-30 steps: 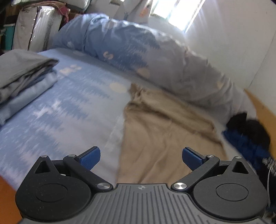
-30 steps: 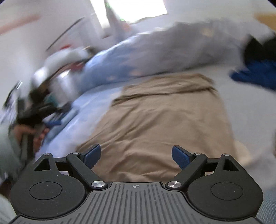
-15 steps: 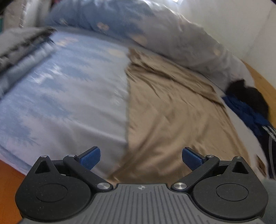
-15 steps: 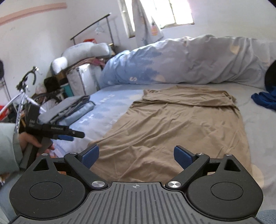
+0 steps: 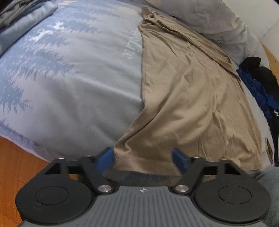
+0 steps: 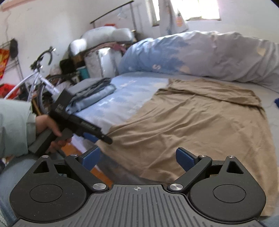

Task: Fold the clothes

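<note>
On the bed [image 5: 73,90], a tan garment [image 5: 188,97] is spread flat; both hand-held grippers, left [image 5: 143,158] and right [image 6: 137,158], are held wide open at its near hem.

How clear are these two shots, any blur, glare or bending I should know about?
Left wrist view: the left gripper's blue fingertips are smeared by motion, while the tan cotton garment reads fairly sharp; the fisheye bulges the blue tree-print bedsheet. Right wrist view: the window is blown out white, the hand holding the other gripper is blurred, and the right gripper is crisp.
</note>
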Demonstrator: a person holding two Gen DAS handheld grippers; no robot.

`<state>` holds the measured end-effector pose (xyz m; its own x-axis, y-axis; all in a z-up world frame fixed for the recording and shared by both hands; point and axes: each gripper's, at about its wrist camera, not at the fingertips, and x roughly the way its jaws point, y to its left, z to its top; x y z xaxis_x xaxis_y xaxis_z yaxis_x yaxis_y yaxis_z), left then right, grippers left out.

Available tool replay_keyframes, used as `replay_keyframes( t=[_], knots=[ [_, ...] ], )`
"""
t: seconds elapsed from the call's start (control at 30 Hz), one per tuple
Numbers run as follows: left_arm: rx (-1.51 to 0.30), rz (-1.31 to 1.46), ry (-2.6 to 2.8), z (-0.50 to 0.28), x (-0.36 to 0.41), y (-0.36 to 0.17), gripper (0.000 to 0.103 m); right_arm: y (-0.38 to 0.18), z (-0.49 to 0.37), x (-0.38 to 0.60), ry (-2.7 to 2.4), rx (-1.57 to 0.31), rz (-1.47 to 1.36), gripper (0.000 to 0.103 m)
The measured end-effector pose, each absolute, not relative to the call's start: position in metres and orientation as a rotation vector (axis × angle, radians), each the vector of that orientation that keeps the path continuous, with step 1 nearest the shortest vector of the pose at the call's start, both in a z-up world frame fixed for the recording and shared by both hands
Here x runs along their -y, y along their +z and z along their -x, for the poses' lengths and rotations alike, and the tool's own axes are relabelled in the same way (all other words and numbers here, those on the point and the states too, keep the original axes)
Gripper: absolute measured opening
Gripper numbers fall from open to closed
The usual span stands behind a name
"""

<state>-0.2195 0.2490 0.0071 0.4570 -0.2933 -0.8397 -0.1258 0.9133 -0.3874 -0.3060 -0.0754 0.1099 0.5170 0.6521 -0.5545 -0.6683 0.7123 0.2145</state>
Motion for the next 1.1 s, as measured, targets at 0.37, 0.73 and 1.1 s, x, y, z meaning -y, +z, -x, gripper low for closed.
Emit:
replay_keyframes(
  t=[0.37, 0.73, 1.1],
  knots=[
    [-1.018, 0.519, -0.067, 0.238, -0.265, 0.027, 0.014, 0.077, 0.319, -0.046, 0.976, -0.560, 0.322, 0.094],
    [-1.005, 0.599, -0.104, 0.238, -0.272, 0.041, 0.014, 0.031, 0.313, -0.131, 0.893, -0.522, 0.570, 0.035],
    [-0.966, 0.679, -0.114, 0.237, -0.280, 0.031, 0.068, 0.039, 0.326, -0.123, 0.865, -0.509, 0.495, 0.002]
  ],
)
